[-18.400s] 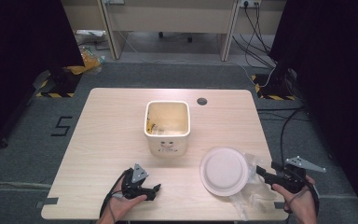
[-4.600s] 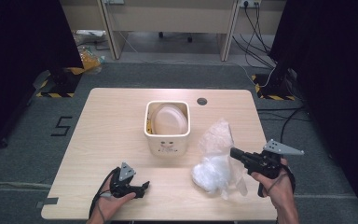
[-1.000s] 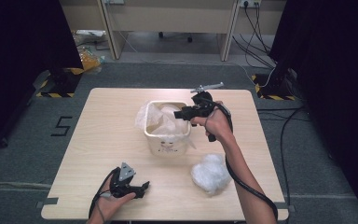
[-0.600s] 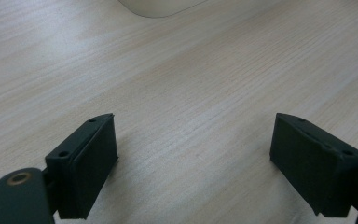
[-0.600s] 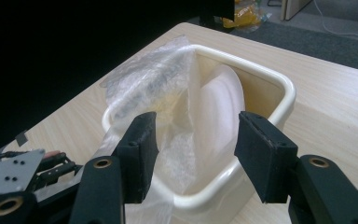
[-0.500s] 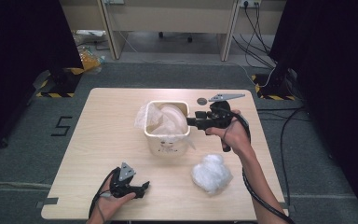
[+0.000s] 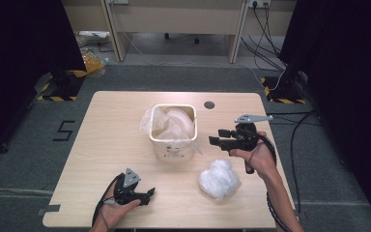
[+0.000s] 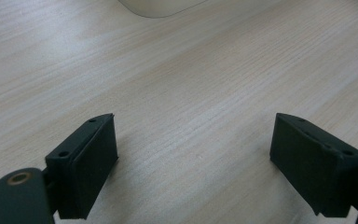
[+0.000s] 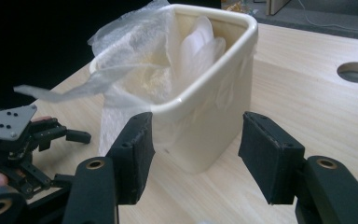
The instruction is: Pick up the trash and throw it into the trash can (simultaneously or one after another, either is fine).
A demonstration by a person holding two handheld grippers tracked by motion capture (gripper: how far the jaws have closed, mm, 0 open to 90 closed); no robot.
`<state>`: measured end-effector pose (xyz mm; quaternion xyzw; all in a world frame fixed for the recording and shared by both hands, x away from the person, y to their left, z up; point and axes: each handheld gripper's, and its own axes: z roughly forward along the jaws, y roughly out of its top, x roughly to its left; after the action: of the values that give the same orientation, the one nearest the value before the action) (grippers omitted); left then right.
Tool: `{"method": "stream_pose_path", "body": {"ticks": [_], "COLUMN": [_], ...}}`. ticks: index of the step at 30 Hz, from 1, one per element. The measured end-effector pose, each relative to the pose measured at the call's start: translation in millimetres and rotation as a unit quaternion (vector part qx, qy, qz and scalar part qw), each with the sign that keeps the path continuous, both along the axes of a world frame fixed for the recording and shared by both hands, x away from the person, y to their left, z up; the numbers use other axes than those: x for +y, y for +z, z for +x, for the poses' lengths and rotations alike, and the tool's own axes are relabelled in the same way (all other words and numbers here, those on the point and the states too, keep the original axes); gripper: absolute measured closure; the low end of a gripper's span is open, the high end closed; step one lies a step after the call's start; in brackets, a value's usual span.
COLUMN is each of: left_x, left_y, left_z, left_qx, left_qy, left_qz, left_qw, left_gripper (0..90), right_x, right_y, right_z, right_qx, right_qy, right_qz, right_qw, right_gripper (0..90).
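A cream bin (image 7: 173, 145) stands mid-table with a white plate (image 7: 179, 119) and a clear plastic sheet (image 7: 150, 121) stuffed in it; the sheet spills over the left rim. A crumpled ball of clear plastic (image 7: 218, 179) lies on the table to the bin's front right. My right gripper (image 7: 212, 140) hovers just right of the bin, pointing at it, above the ball. Its jaws have just been opening and nothing is between them. In the right gripper view the bin (image 9: 214, 116) and sheet (image 9: 130, 70) sit beyond the open jaws. My left gripper (image 7: 149, 192) rests open at the front left.
A round cable hole (image 7: 209, 104) sits in the wooden table (image 7: 101, 135) behind the bin. In the left gripper view the bin's base (image 8: 161, 5) is at the top edge, bare wood between the jaws. Cables trail on the floor at right.
My right gripper has drawn back from over the bin to the right and lower, leaving the plastic sheet in the bin. The left gripper has stayed put.
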<state>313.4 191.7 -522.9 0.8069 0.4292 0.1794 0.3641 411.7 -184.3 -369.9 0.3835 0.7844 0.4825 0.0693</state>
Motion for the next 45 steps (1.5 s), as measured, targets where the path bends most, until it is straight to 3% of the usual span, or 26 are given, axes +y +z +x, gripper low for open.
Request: {"method": "stream_pose_path", "body": {"ticks": [18, 30, 34, 45], "left_x": [0.0, 0.0, 0.1, 0.1], "left_y": [0.0, -0.1, 0.0, 0.0], "left_z": [0.0, 0.0, 0.0, 0.0], "left_qx": [0.0, -0.001, 0.0, 0.0], "left_qy": [0.0, 0.0, 0.0, -0.001], "left_qz": [0.0, 0.0, 0.001, 0.001], "left_qw": [1.0, 1.0, 1.0, 1.0], "left_gripper": [14.0, 14.0, 14.0, 14.0], "right_x": [-25.0, -32.5, -36.7, -36.8], "right_y": [-34.1, -65.4, -79.3, -89.2], "right_z": [-28.6, -36.2, -36.9, -50.0], "right_qx": [-0.007, 0.012, 0.029, 0.043], "right_qy": [-0.024, -0.041, -0.048, -0.038], "right_qz": [-0.004, 0.006, 0.004, -0.009], "right_qw": [0.9997, 0.9991, 0.9984, 0.9983], "right_gripper": [40.0, 38.0, 37.5, 33.8]}}
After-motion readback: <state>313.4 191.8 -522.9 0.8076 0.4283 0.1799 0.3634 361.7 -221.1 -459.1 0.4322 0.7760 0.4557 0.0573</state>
